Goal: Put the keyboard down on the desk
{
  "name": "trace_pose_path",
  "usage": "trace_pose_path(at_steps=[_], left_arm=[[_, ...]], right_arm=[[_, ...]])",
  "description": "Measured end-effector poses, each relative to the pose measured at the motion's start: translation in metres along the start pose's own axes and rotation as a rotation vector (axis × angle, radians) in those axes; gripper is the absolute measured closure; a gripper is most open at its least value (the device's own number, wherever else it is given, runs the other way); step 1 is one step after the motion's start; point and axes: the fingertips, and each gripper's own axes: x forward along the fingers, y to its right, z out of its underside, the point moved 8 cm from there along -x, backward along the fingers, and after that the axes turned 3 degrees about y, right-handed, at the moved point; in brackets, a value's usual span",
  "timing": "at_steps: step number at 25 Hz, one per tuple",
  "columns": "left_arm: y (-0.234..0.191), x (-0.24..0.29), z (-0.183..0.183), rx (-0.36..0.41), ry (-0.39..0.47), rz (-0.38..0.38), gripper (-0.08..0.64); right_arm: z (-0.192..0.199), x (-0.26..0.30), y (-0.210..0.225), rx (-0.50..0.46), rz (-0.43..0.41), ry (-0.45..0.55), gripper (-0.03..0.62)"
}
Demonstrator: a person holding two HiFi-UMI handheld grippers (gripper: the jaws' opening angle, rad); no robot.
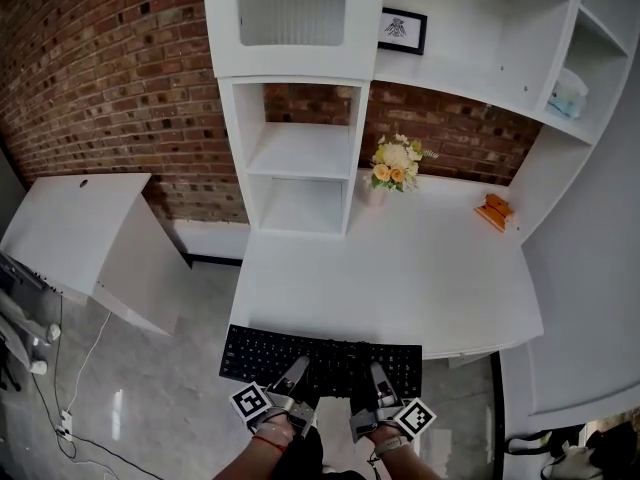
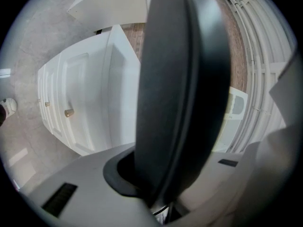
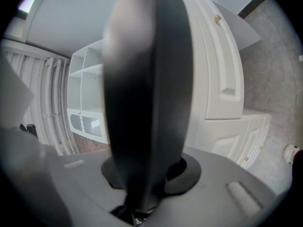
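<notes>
A black keyboard point(image 1: 320, 360) hangs level in the air just in front of the white desk's point(image 1: 400, 268) near edge, above the floor. My left gripper point(image 1: 296, 373) is shut on its near edge left of the middle. My right gripper point(image 1: 380, 380) is shut on the same edge right of the middle. In the left gripper view the keyboard point(image 2: 180, 89) stands edge-on between the jaws and fills the centre. It looks the same in the right gripper view, where the keyboard point(image 3: 147, 93) is a dark blurred slab clamped between the jaws. The fingertips are hidden by it.
On the desk, a vase of flowers point(image 1: 395, 168) stands at the back and a small orange object point(image 1: 493, 211) at the right. A white shelf unit point(image 1: 300, 158) rises at the back left. A low white table point(image 1: 80, 228) stands at the left, with cables point(image 1: 70, 408) on the floor.
</notes>
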Motion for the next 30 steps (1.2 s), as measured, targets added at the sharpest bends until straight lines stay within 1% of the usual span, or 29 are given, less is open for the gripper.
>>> trace_pose_path(at_steps=[5,8,12,15,24,30], left_arm=[[0.0,0.029,-0.023,0.001,-0.018,-0.017,0.505],[-0.001,0.043,-0.033,-0.005,-0.027,-0.026,0.505],[-0.003,0.054,-0.042,-0.032,-0.032,-0.033,0.505],[-0.005,0.062,-0.049,-0.041,-0.039,-0.042,0.505],[-0.008,0.089,-0.055,-0.065,-0.064,-0.084,0.505],[-0.013,0.101,-0.052,-0.091,-0.066,-0.133,0.503]], right_arm=[[-0.004,0.032,0.006,-0.017,0.005,0.013,0.518],[-0.003,0.048,0.008,-0.002,0.022,0.028,0.518],[-0.002,0.06,0.01,-0.005,0.056,0.031,0.518],[-0.002,0.069,0.01,-0.008,0.058,0.037,0.518],[-0.013,0.086,0.014,0.008,0.108,0.064,0.518],[-0.023,0.092,0.019,0.025,0.169,0.063,0.518]])
